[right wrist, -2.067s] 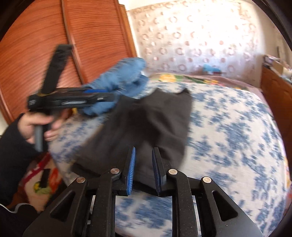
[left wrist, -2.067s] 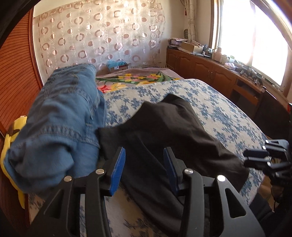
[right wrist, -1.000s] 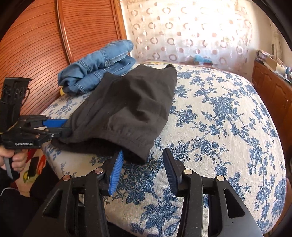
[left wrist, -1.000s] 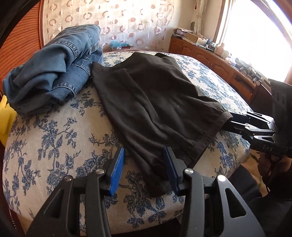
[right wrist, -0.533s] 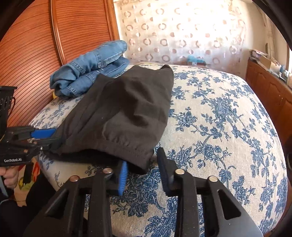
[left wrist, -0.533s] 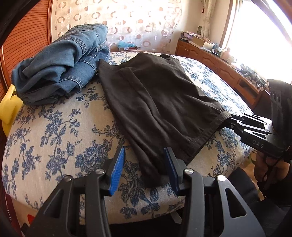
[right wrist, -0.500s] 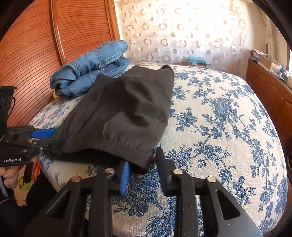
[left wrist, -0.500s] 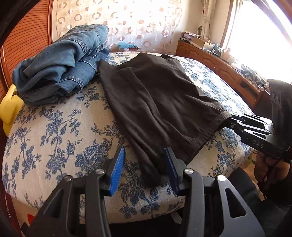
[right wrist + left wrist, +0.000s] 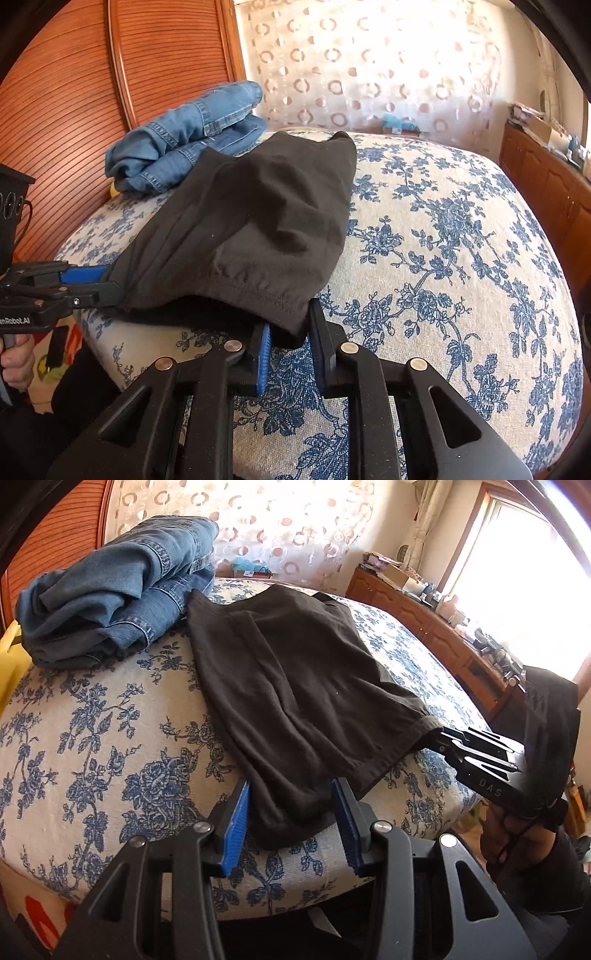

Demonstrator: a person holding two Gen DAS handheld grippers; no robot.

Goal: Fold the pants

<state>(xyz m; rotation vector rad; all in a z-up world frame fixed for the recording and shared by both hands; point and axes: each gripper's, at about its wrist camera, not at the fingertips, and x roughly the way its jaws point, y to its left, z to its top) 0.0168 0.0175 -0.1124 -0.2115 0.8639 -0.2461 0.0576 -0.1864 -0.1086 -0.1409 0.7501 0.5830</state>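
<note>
Black pants (image 9: 295, 686) lie along the floral bed, also in the right wrist view (image 9: 258, 221). My left gripper (image 9: 291, 823) is open, its blue pads either side of the near left corner of the pants, which hangs over the bed's edge. My right gripper (image 9: 290, 343) has narrowed around the near right corner of the pants; a gap still shows between the pads and the cloth sits between them. Each gripper shows in the other's view, the right one (image 9: 476, 749) and the left one (image 9: 74, 284).
Folded blue jeans (image 9: 118, 594) lie at the far left of the bed, beside the pants; they also show in the right wrist view (image 9: 192, 140). A wooden wardrobe (image 9: 74, 92) stands left. A low wooden cabinet (image 9: 424, 616) runs along the right under the window.
The black pants were drawn toward the bed's near edge and laid flat. The right gripper has closed in around its corner of the pants. The left gripper stays open at the other corner.
</note>
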